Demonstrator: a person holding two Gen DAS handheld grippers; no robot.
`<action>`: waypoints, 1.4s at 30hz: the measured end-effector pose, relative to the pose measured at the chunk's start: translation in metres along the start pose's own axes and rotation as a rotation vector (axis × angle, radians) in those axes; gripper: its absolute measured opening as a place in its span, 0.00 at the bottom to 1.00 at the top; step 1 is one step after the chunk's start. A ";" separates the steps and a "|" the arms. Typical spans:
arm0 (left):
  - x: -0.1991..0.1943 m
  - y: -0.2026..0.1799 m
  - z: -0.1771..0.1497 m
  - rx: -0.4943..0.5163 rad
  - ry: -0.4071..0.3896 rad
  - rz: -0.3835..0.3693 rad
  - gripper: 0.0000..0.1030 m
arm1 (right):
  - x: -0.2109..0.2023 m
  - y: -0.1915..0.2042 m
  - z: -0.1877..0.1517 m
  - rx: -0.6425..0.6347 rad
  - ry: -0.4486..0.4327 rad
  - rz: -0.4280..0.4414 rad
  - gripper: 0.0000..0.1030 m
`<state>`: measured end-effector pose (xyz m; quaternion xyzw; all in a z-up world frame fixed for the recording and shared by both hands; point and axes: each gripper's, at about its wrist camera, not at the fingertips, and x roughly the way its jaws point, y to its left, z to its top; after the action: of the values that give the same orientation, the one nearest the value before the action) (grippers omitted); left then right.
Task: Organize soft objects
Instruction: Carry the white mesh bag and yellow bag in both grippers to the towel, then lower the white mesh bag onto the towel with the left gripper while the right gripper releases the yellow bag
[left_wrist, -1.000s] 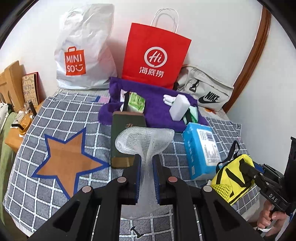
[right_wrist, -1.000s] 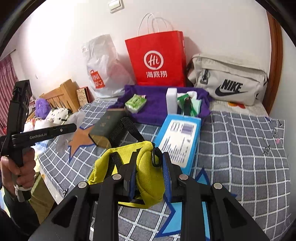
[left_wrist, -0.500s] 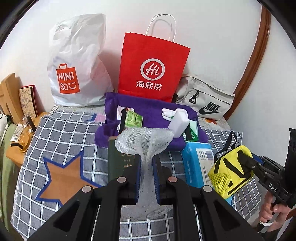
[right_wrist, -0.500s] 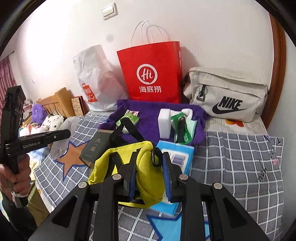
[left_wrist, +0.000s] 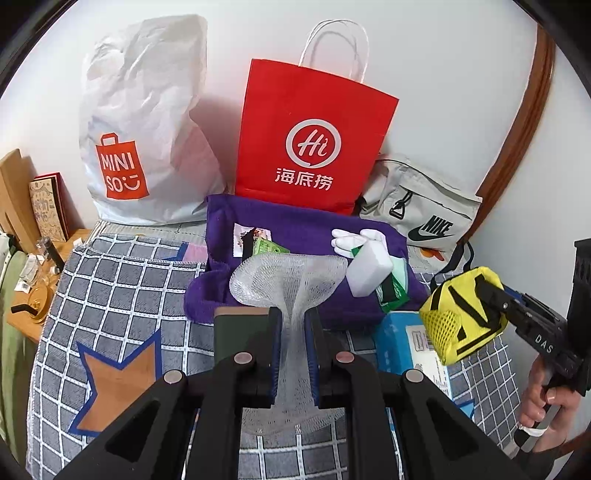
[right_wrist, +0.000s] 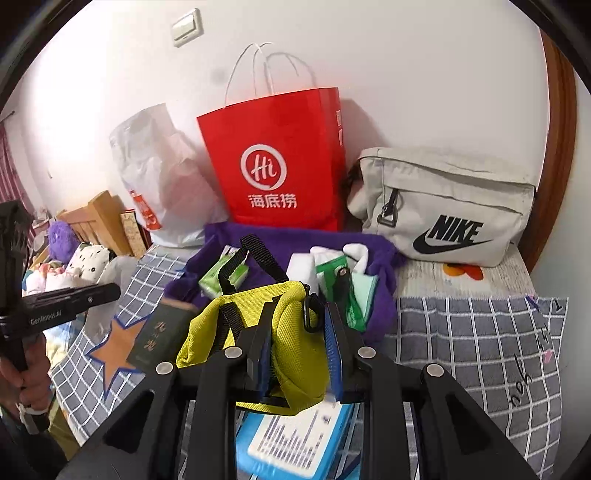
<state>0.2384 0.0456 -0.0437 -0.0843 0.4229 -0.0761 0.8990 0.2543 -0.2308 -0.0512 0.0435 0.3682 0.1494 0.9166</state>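
Note:
My left gripper (left_wrist: 293, 325) is shut on a white mesh net (left_wrist: 288, 277) and holds it above the checked bed cover, in front of the purple towel (left_wrist: 295, 229). My right gripper (right_wrist: 297, 332) is shut on a yellow pouch (right_wrist: 295, 339) with black straps, held above the blue tissue pack (right_wrist: 295, 443). The pouch also shows in the left wrist view (left_wrist: 461, 314) at the right. On the purple towel (right_wrist: 380, 258) lie a green packet (right_wrist: 223, 275), a white block (left_wrist: 369, 271), white socks (left_wrist: 354, 236) and green packets (right_wrist: 343, 291).
A red paper bag (left_wrist: 310, 144), a white Miniso bag (left_wrist: 144, 122) and a grey Nike bag (right_wrist: 450, 206) stand against the wall. A dark green book (right_wrist: 159, 339) lies on the checked cover (right_wrist: 480, 339). Wooden shelf and plush toys (right_wrist: 85, 258) at left.
Both grippers have risen and moved forward toward the purple towel and the bags, each still holding its item.

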 end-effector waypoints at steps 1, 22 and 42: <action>0.003 0.001 0.001 0.001 0.004 0.003 0.12 | 0.004 -0.002 0.003 0.002 0.001 0.000 0.25; 0.057 0.010 0.048 0.030 0.029 0.034 0.12 | 0.051 -0.046 0.058 0.089 -0.052 -0.025 0.25; 0.141 0.010 0.074 0.048 0.106 0.051 0.12 | 0.137 -0.097 0.068 0.234 0.055 0.015 0.25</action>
<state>0.3853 0.0326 -0.1043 -0.0474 0.4700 -0.0676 0.8788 0.4183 -0.2792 -0.1114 0.1489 0.4078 0.1131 0.8937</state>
